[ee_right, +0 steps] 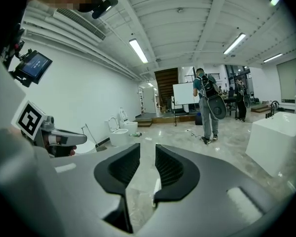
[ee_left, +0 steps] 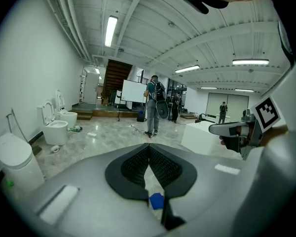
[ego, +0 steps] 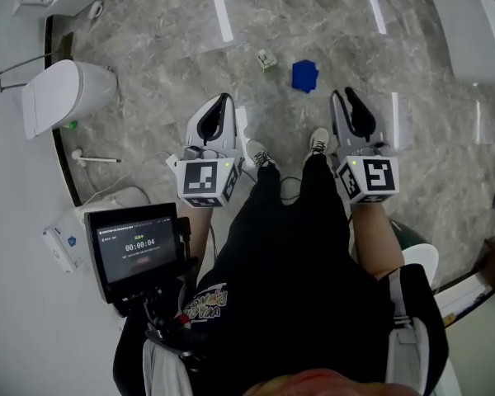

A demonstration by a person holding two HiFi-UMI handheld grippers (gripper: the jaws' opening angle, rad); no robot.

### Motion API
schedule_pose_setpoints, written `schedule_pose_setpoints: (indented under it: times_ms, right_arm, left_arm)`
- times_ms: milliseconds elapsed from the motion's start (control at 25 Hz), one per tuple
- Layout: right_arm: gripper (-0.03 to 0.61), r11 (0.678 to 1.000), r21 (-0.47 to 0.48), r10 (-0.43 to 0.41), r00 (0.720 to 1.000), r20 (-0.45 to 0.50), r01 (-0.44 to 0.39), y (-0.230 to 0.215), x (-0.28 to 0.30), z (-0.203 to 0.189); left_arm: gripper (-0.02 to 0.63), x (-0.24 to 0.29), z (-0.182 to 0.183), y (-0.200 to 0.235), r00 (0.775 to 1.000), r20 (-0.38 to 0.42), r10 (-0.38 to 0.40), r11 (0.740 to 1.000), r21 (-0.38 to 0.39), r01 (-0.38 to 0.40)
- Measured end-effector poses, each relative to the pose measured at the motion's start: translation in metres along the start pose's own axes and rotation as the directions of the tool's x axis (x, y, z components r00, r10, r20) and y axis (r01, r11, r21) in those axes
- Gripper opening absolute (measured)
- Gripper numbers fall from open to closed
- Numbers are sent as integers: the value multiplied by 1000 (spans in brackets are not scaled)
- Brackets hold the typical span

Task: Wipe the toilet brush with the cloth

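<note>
Toilet (ego: 66, 93) at far left by the wall. Brush (ego: 95, 158) lies on the floor (ego: 165, 40) just beside it, well apart from both grippers. Left gripper (ego: 223, 99): jaws pressed together at the tips, nothing in them. Blue cloth (ego: 304, 75) lies on the floor ahead, between the two grippers, untouched. Right gripper (ego: 347, 94): jaws spread, nothing in them.
</note>
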State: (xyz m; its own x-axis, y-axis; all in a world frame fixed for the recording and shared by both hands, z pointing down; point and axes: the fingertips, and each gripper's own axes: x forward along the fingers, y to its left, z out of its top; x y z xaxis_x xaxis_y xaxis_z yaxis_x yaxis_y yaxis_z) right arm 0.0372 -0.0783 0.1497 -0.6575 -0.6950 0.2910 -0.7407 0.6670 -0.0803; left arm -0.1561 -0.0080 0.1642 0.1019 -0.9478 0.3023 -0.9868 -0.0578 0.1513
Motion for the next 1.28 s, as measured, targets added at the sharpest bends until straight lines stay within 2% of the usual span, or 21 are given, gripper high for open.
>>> schedule_pose_setpoints:
  times_ms: [280,520,760,920,1080,1280]
  right_arm:
    - [126,998,18,70,992,-102,-68,-74,64,-76]
    - [137,990,27,139,982,-124,-137,-110,102,-121]
    - [146,981,27,196,969,-147,-194,-134,134,-165]
    - [152,975,33,221,961,-166,-218,-136,160,-204]
    - [153,971,-17,234,963,-135,-239,-131,182,-232]
    - [178,976,-49,204,973,-108,-210,-136,218,-280]
  left_arm:
    - [2,95,-76,-6,994,-73,81,993,-77,-87]
    - [3,137,-105,-18,986,-64,155,986,-50,-159]
    - [3,175,-132,-29,977,-73,202,977,-56,-206]
    - [3,178,-174,-23,970,-99,221,973,-41,-226]
    - [3,174,-223,-9,953,-158,259,962,-43,-269]
    - [5,210,-262,25,960,-116,255,965,-38,-260]
